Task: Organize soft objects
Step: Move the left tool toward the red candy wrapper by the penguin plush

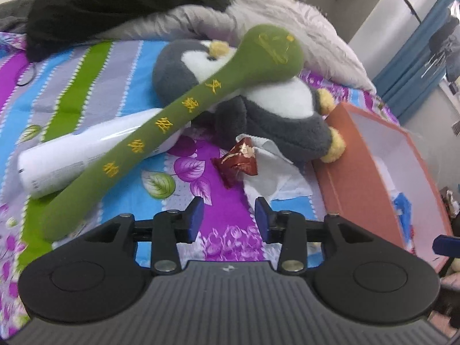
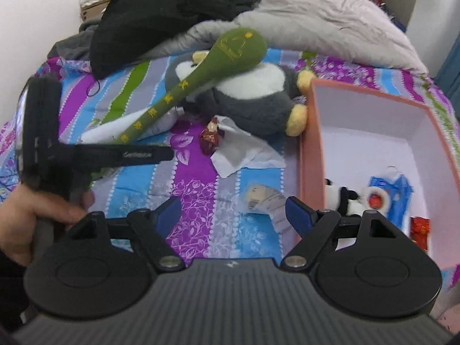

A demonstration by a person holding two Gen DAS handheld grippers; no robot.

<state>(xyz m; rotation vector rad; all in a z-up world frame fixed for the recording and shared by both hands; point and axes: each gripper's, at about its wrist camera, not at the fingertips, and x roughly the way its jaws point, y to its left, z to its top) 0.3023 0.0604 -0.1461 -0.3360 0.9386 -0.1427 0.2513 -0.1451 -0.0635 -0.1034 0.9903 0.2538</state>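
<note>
Both the left gripper (image 1: 228,218) and right gripper (image 2: 233,215) are held apart and empty; the green plush mallet (image 1: 161,120), propped across the penguin (image 1: 258,106), could be dislodged if only the penguin is pulled

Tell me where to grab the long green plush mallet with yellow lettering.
Grip the long green plush mallet on its slim handle near the low free end, coming from above with jaws across it. The bulbous head rests on the grey-and-white plush penguin, and looks too wide.
</note>
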